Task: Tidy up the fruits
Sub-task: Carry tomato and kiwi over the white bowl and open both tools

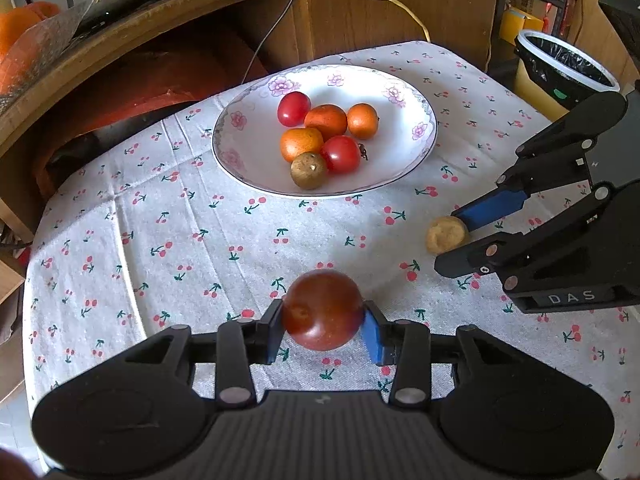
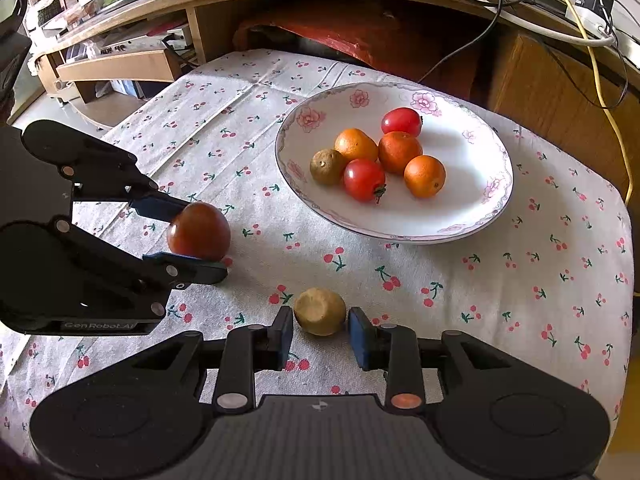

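The left gripper (image 1: 323, 322), marked "GenRobot.AI" on its body, was clenched on a dark red tomato (image 1: 322, 309), held above the cherry-print cloth (image 1: 180, 220). The right gripper (image 2: 320, 330), lettered "DAS", reached in low with its fingers released either side of a tan fruit (image 2: 320, 311) lying on the desk; whether the pads touched it could not be told. Ahead of both sat the flowered plate (image 1: 256, 176) with six fruits. Both gripper bodies were cut off at the frame edges.
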Motion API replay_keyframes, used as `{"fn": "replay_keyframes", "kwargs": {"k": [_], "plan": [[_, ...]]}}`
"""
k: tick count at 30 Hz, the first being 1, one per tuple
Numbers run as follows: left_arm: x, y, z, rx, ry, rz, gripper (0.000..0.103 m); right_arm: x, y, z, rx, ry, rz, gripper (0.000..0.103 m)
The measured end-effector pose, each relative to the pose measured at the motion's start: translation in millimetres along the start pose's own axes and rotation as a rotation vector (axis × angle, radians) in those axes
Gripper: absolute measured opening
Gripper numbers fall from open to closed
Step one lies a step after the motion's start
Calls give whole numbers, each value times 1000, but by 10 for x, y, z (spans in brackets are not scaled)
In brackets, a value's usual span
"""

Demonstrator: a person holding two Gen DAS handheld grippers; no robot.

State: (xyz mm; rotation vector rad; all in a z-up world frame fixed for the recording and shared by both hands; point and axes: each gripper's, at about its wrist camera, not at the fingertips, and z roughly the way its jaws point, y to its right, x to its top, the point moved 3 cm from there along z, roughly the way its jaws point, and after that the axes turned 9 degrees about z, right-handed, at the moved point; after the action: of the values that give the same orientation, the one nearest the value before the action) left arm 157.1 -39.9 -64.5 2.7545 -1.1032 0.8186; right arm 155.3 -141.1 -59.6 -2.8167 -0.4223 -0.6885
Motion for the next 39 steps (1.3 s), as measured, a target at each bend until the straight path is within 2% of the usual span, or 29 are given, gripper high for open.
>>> {"fn": "replay_keyframes", "kwargs": {"k": [12,15,25,39], "plan": [[36,4,-18,12,20,-24,48,23,3,22,3,13,10,28],[34,10,-15,16,19,-24,48,20,0,21,-1,10,2,23],[66,20,-40,31,20,-18,47,51,-2,-56,1,20,16,23],[497,-150,-120,85,102,-55,47,401,146,-214,-26,124,74,22]]}}
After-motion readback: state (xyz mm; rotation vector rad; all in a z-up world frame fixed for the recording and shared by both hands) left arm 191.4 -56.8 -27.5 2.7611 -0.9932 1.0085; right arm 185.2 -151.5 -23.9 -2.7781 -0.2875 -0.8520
